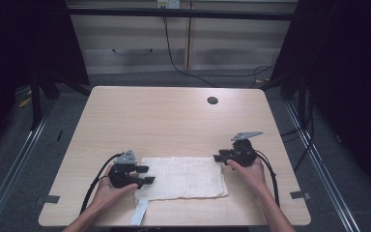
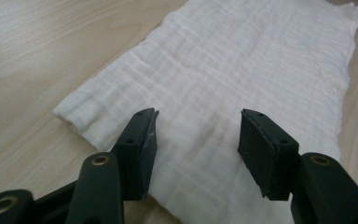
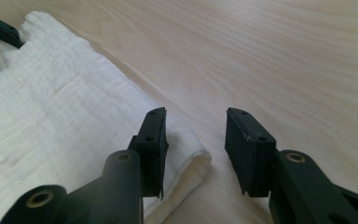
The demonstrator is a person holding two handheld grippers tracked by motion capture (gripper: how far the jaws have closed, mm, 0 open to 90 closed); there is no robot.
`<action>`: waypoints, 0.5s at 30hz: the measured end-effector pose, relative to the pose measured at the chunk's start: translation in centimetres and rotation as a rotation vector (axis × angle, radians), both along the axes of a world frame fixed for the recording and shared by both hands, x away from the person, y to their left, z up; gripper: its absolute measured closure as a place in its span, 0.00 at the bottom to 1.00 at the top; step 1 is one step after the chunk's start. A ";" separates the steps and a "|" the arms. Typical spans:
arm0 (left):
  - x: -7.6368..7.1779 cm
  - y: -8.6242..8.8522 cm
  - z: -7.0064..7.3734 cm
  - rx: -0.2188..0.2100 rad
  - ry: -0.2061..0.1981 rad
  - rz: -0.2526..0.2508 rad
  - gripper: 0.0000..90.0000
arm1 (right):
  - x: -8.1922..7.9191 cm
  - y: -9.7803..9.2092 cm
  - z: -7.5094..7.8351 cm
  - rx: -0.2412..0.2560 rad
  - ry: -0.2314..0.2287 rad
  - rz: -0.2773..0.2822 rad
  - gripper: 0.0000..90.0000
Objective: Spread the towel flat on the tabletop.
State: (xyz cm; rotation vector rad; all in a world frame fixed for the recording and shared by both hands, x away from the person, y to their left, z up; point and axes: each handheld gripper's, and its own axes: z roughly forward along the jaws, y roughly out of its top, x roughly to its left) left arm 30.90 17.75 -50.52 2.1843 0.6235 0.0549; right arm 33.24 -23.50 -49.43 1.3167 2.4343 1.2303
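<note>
Low in the frame, one white cloth [image 1: 181,178] lies between two grippers, left [image 1: 146,174] and right [image 1: 217,157], both wide open, empty.

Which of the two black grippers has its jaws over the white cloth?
The left gripper: its open jaws hover above the folded white cloth; the right gripper straddles a corner.

Both forearms come in from the near edge, each hand wrapped around a hand-held gripper. The left hand-held gripper [image 1: 144,174] points rightward with its jaws spread apart; the right hand-held gripper [image 1: 218,157] points leftward, jaws likewise parted and holding nothing.
</note>
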 end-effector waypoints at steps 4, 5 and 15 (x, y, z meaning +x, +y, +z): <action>0.0 -0.1 0.0 0.004 -0.004 0.004 0.52 | 0.3 0.1 -0.4 0.012 0.010 0.013 0.64; 0.0 0.0 0.0 0.000 -0.002 0.003 0.52 | 0.4 0.1 -0.5 0.012 0.012 0.017 0.64; 0.3 0.0 0.2 0.011 0.017 0.008 0.54 | 0.4 0.1 -0.7 -0.014 0.008 0.017 0.68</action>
